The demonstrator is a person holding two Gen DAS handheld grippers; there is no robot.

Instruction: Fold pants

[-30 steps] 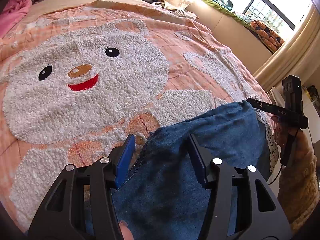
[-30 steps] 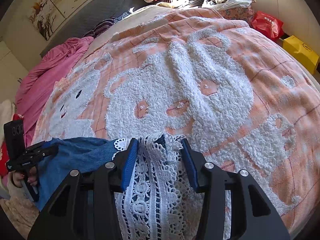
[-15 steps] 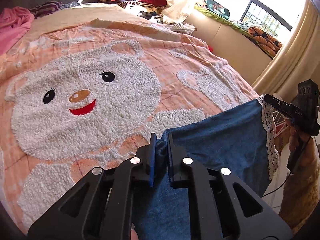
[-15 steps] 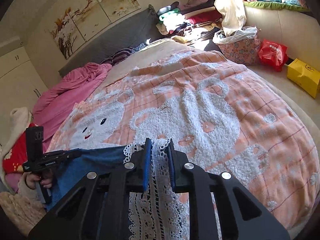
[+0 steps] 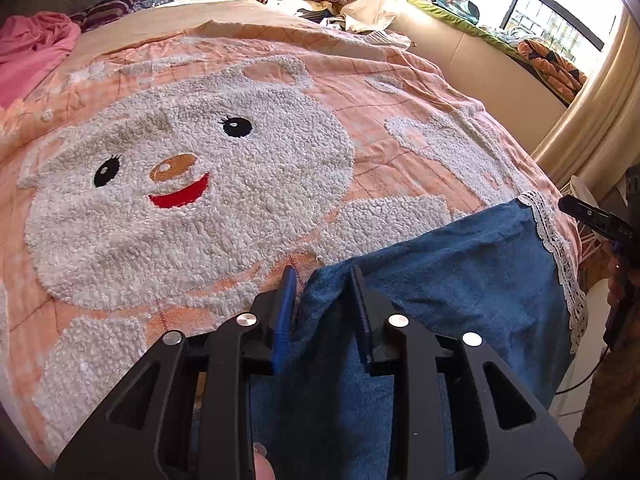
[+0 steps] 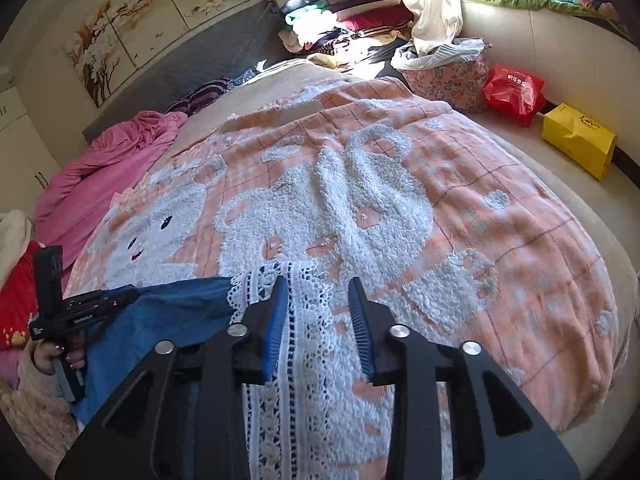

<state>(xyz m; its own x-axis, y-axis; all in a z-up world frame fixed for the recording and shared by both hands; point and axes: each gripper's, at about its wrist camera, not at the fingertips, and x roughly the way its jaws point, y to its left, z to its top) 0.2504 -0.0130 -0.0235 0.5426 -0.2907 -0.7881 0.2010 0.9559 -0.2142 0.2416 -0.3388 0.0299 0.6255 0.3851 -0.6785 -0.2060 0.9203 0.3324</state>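
Blue pants (image 5: 460,280) with a white lace hem (image 5: 556,248) lie spread across the near edge of the orange bear blanket (image 5: 200,184). In the left wrist view my left gripper (image 5: 324,300) straddles one blue corner. Its jaws are opening and the cloth lies slack between the pads. In the right wrist view my right gripper (image 6: 318,304) stands over the lace hem (image 6: 312,360). Its jaws are opening too, with the lace flat between them and not pinched. Each view shows the other gripper at the far end of the pants: the right gripper (image 5: 592,216) and the left gripper (image 6: 92,308).
Pink bedding (image 6: 104,184) is bunched at the bed's far left. A clothes pile (image 6: 340,20) sits by the headboard. On the floor to the right are a floral basket (image 6: 448,80), a red bag (image 6: 514,92) and a yellow bag (image 6: 576,140). A curtain (image 5: 580,120) hangs beside the bed.
Both grippers closed on the pants half a second ago and have since parted their jaws. The pants now lie stretched flatter along the bed's edge.
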